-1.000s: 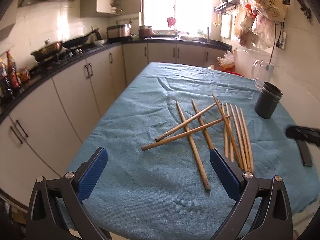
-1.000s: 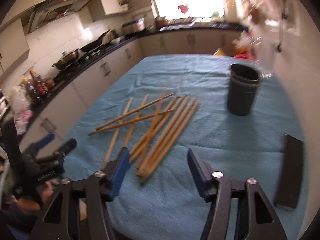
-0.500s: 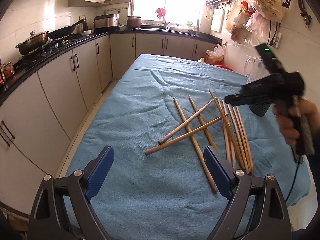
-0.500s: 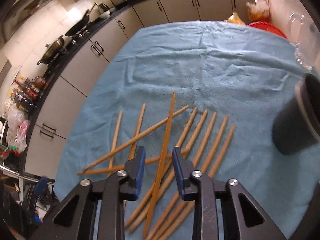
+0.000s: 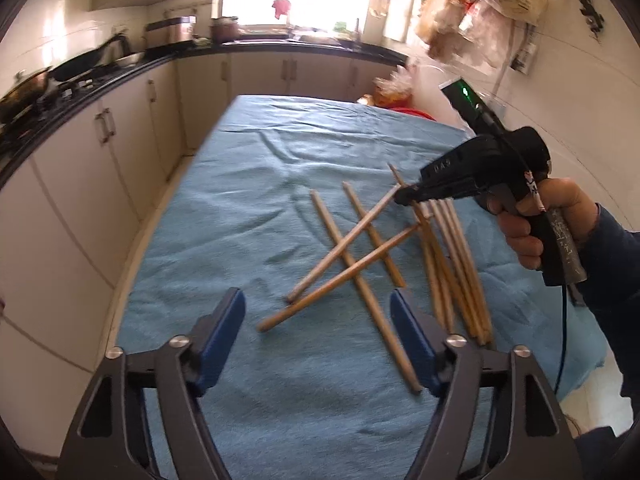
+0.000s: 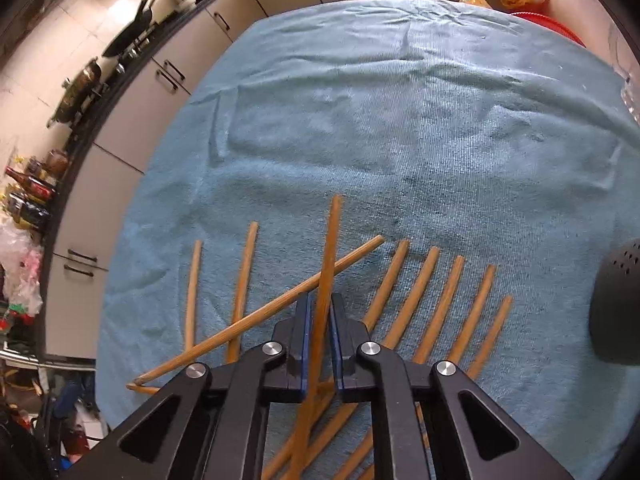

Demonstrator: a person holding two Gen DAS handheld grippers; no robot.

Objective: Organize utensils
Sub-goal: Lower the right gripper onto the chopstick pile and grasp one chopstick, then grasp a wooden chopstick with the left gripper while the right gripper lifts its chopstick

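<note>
The right gripper (image 6: pixel 320 320), black-framed with blue pads, has just finished closing and now pinches one long wooden chopstick (image 6: pixel 326 264) between its jaws, the stick running up and away from the pads over the rest of the pile. A second ago those jaws stood wide above the table, well short of the sticks. Seen from the left wrist, the same tool (image 5: pixel 404 197) is carried by a hand (image 5: pixel 532 224) in a dark sleeve, its tip down among the far ends of the sticks. The left gripper (image 5: pixel 318 336) hangs above the near end of the table, jaws partly open with nothing between them; they have just been narrowing. The other scattered wooden chopsticks (image 5: pixel 352 248) lie crossed on the blue towel-like tablecloth (image 5: pixel 280 160), with several more in a rough row (image 6: pixel 452 296) beside the gripped one. A dark perforated cylindrical holder (image 6: pixel 616 304) stands at the right edge of the cloth, apart from the sticks. The first pick seems secured; lifting it clear of the crossed neighbours and carrying it to the holder is probably next.
</note>
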